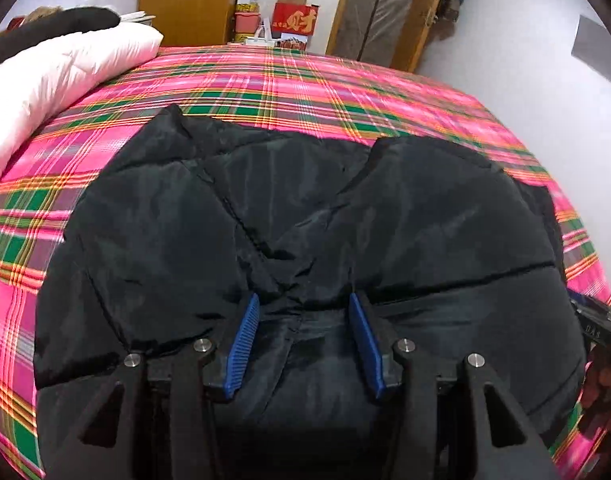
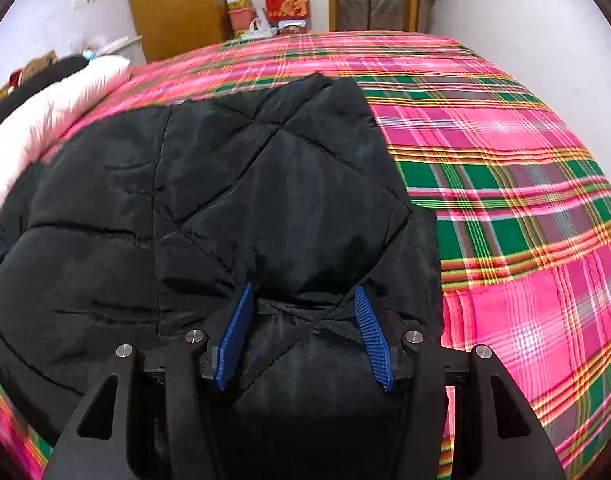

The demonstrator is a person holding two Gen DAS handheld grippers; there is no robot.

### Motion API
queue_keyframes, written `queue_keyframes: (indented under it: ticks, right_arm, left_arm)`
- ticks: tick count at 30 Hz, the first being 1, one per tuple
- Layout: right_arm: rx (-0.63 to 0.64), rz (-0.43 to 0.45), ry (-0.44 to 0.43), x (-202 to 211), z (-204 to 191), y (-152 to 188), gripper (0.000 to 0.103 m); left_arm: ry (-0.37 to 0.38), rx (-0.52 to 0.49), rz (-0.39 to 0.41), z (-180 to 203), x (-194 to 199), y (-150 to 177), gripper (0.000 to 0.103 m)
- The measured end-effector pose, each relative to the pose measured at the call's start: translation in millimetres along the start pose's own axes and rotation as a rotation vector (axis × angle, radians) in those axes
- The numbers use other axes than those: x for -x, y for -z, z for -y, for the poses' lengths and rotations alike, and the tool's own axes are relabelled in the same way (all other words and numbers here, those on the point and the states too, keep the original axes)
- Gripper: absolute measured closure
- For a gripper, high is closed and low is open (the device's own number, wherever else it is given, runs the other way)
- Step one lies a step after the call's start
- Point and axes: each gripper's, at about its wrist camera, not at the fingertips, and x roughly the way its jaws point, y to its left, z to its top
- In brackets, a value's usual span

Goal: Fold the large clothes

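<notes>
A black quilted padded jacket (image 1: 185,220) lies on a bed covered with a pink and green plaid sheet (image 1: 305,88). In the left wrist view my left gripper (image 1: 303,300) has a thick puckered fold of the jacket pressed between its blue pads (image 1: 245,324). In the right wrist view the jacket (image 2: 265,168) has its right side folded over. My right gripper (image 2: 303,292) is shut on a bulky fold near that edge, the cloth bunched between the pads (image 2: 369,328). Both grips sit at the near end of the jacket.
A pale pink puffy garment (image 1: 65,76) and a dark one lie along the bed's left side. Bare plaid sheet (image 2: 505,160) stretches to the right and beyond the jacket. Boxes (image 1: 293,20) and wooden furniture stand past the far edge. A hand (image 1: 603,384) shows at the right rim.
</notes>
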Motion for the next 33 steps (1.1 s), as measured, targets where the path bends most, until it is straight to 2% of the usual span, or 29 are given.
queue_keyframes:
  ticks: [2,6,9,11,13,16,18,21,24,27,31,33]
  right_arm:
    - [-0.014,-0.010,-0.011,-5.4,2.8,1.5,0.051]
    - [-0.009,-0.031,0.021,-4.4,-0.8,-2.2,0.051]
    - [-0.055,-0.043,0.032,13.6,-1.0,-13.4,0.051]
    - [-0.089,0.021,-0.007,44.7,-3.5,-17.6,0.051]
    - [-0.091,0.095,-0.057,75.6,-17.6,-16.4,0.051]
    - [-0.022,0.137,-0.143,93.5,-56.1,-10.8,0.051]
    - [0.034,0.112,-0.169,83.5,-78.6,-11.3,0.051]
    - [0.083,0.033,-0.141,47.7,-98.6,-5.7,0.051]
    - [0.073,-0.004,-0.153,19.6,-88.4,-7.3,0.051]
    - [0.115,-0.006,-0.122,3.7,-91.1,-4.9,0.052]
    - [0.100,-0.006,-0.110,-1.9,-92.3,-5.7,0.052]
    - [0.088,-0.012,-0.130,8.0,-90.4,-9.1,0.051]
  left_arm:
    - [-0.010,-0.014,-0.003,4.8,-2.7,3.1,0.054]
    - [-0.006,0.002,-0.004,4.8,-2.2,5.5,0.054]
    - [-0.023,-0.007,-0.025,5.3,8.0,-3.3,0.055]
    - [0.003,0.022,-0.008,5.2,31.9,-9.2,0.063]
    - [0.048,0.029,0.053,10.4,57.6,-10.6,0.063]
    - [0.114,-0.020,0.123,33.9,85.6,-4.7,0.063]
    - [0.137,-0.074,0.099,52.0,78.5,0.7,0.062]
    - [0.096,-0.113,0.006,64.3,39.3,10.8,0.062]
    - [0.080,-0.111,-0.004,61.6,17.8,12.5,0.060]
    - [0.054,-0.121,-0.014,65.7,3.5,11.9,0.060]
    - [0.042,-0.097,-0.021,65.3,-4.2,8.3,0.061]
    - [0.041,-0.120,-0.025,67.7,0.6,4.4,0.061]
